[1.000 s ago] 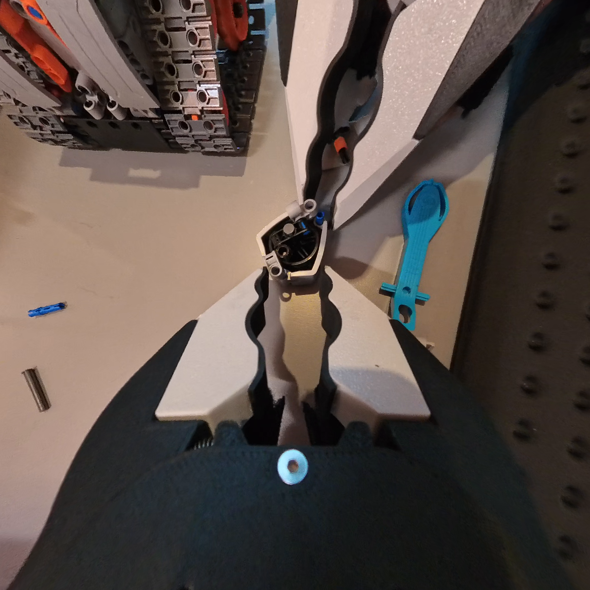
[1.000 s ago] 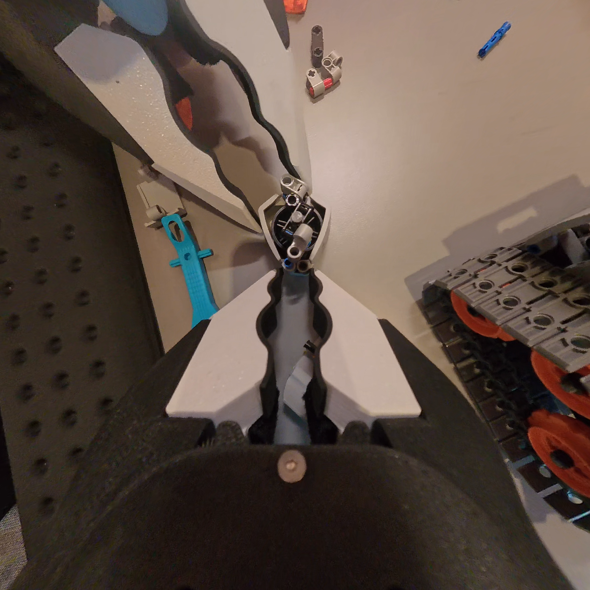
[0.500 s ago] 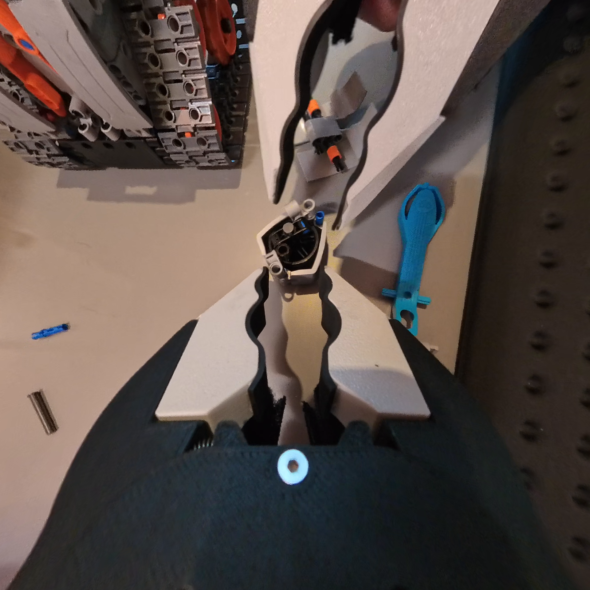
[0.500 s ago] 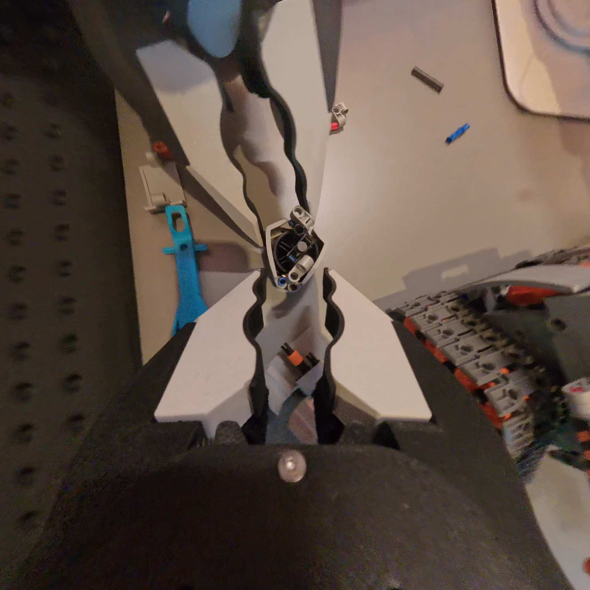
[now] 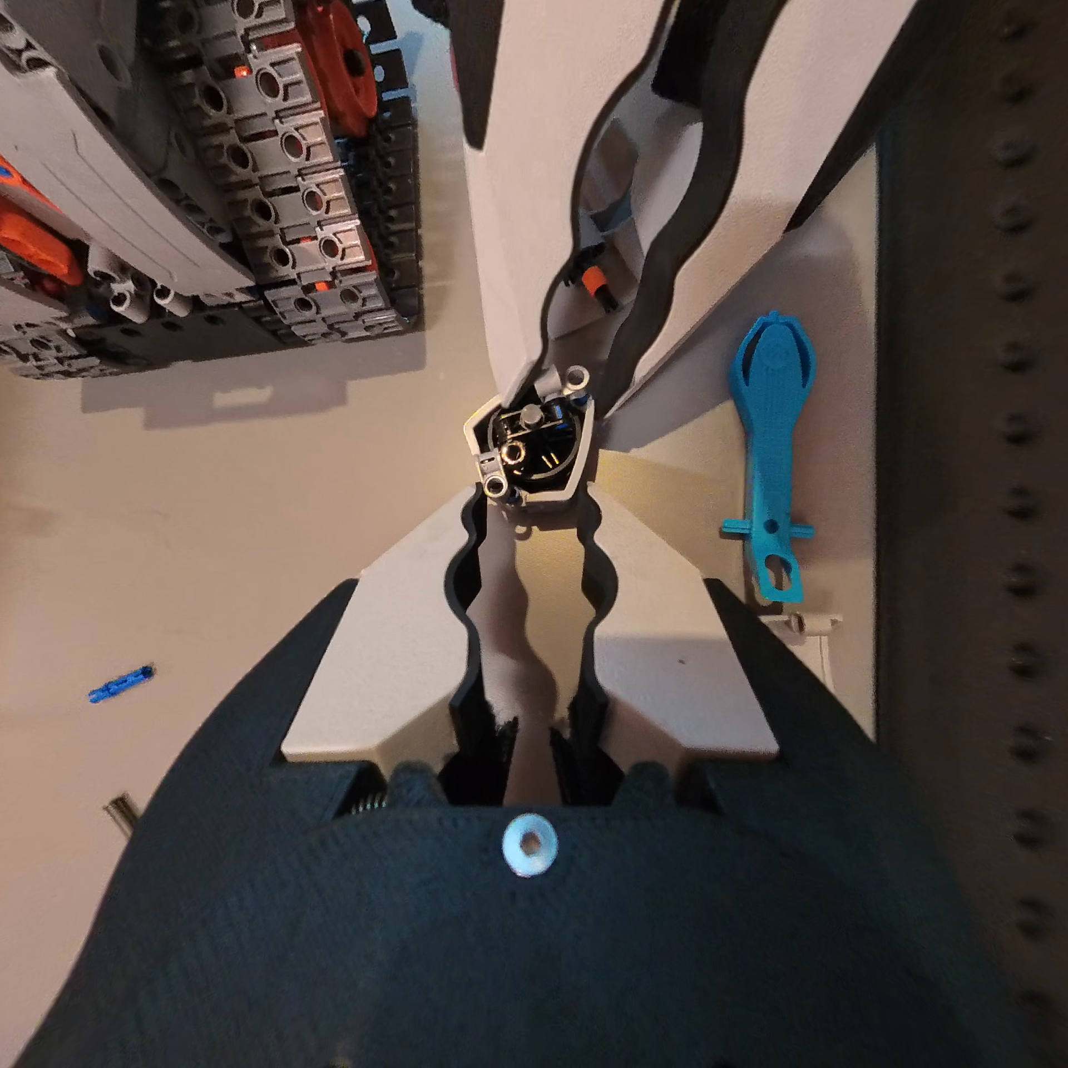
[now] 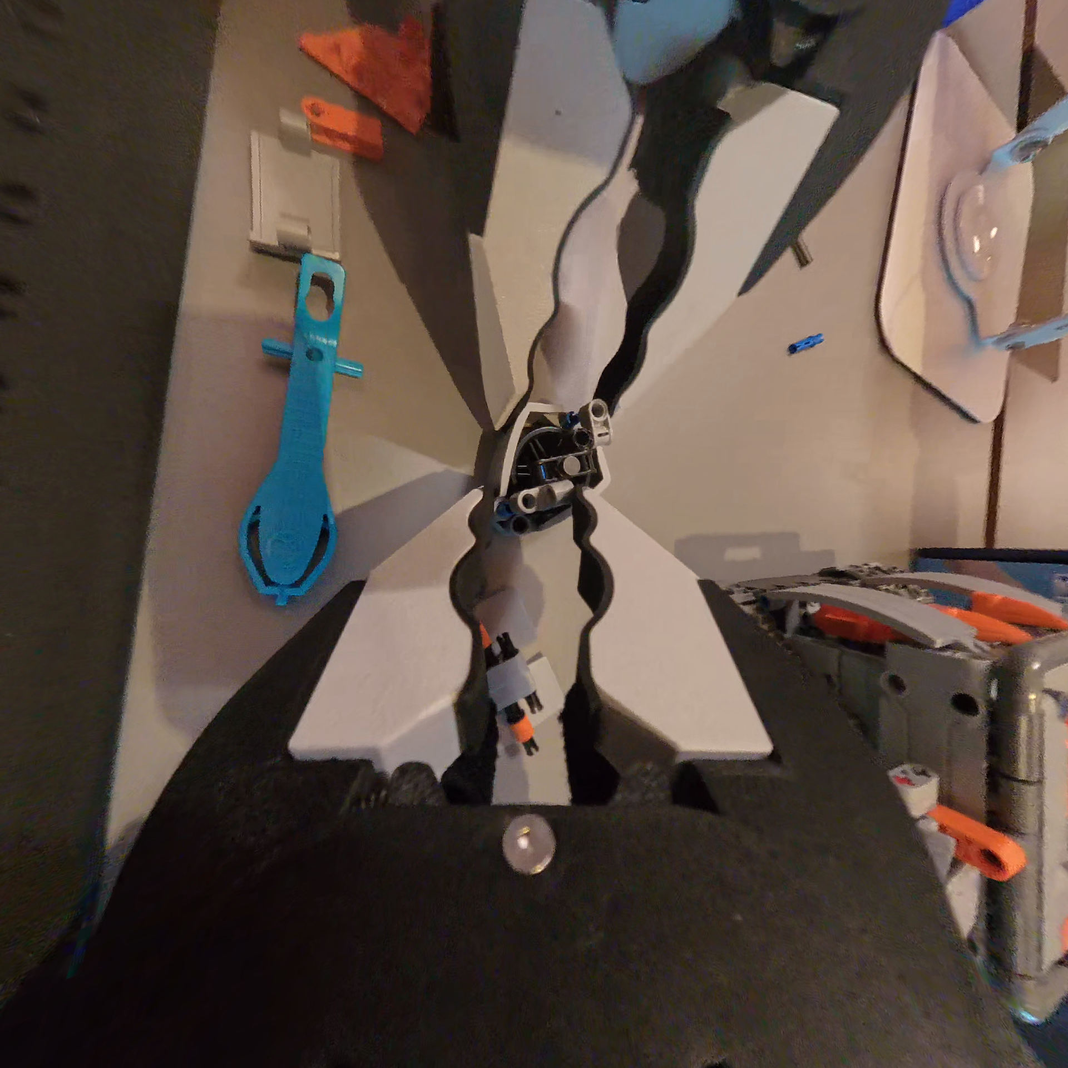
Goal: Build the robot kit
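A small brick assembly (image 5: 537, 451) with a white shell, a black round core and grey connectors hangs above the table between my two grippers, which point at each other. My left gripper (image 5: 531, 503) is shut on its near edge. My right gripper (image 6: 529, 503) grips the opposite end, where grey connectors and a blue pin sit between its pads; it enters the left wrist view (image 5: 569, 375) from the top. The assembly also shows in the right wrist view (image 6: 549, 456). A small grey brick with black and orange pins (image 6: 511, 693) lies on the table under the right gripper.
A large tracked model of grey and orange bricks (image 5: 260, 202) stands at the side, also in the right wrist view (image 6: 924, 664). A blue brick-separator tool (image 5: 768, 462), a blue pin (image 5: 118, 690), orange parts (image 6: 370, 58), a grey panel (image 6: 295, 191) and a white tray (image 6: 953, 231) lie around. A black perforated mat (image 5: 982, 520) borders the table. My left and right fingertips are right by each other.
My right gripper opened off the assembly, turned, and closed in on its end again. My left gripper has kept hold and lifted a little closer to the tracked model.
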